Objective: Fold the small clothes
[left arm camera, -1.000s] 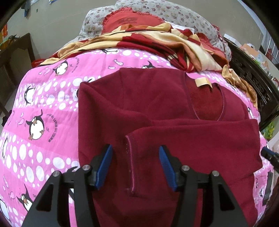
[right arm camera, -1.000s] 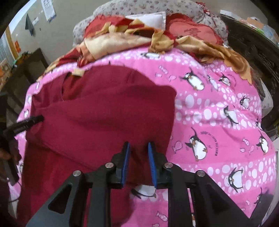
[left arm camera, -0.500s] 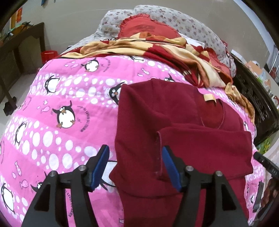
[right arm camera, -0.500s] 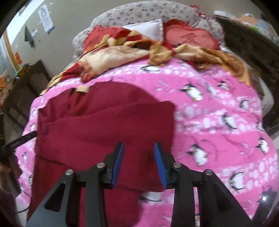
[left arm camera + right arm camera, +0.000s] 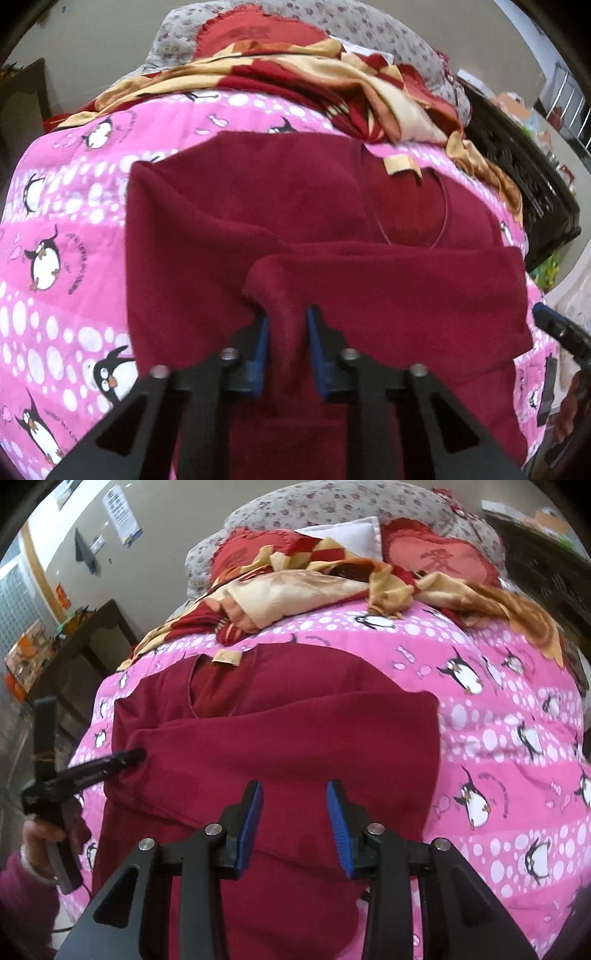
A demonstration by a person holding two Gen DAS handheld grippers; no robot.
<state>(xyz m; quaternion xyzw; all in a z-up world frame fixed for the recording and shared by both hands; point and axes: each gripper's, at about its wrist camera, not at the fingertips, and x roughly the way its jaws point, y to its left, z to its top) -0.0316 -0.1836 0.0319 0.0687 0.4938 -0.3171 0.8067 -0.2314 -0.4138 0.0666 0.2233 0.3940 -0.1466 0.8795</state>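
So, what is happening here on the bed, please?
A person is folding a dark red sweater on a pink penguin quilt, holding a gripper in each hand. One sleeve is already folded across the body. The left gripper has just been closing and is now shut on the cuff end of that sleeve, the fabric bunched between its pads. The right gripper is open above the sweater, gripping nothing. A crumpled red and tan blanket lies near the pillows.

Both wrist cams sit close above the bed, tilted down toward its head. Left cam looks along its fingers from the maroon top (image 5: 369, 295)'s left side; right cam from its right side. Shared: the top, pink penguin quilt (image 5: 517, 720), pillows (image 5: 369, 33).
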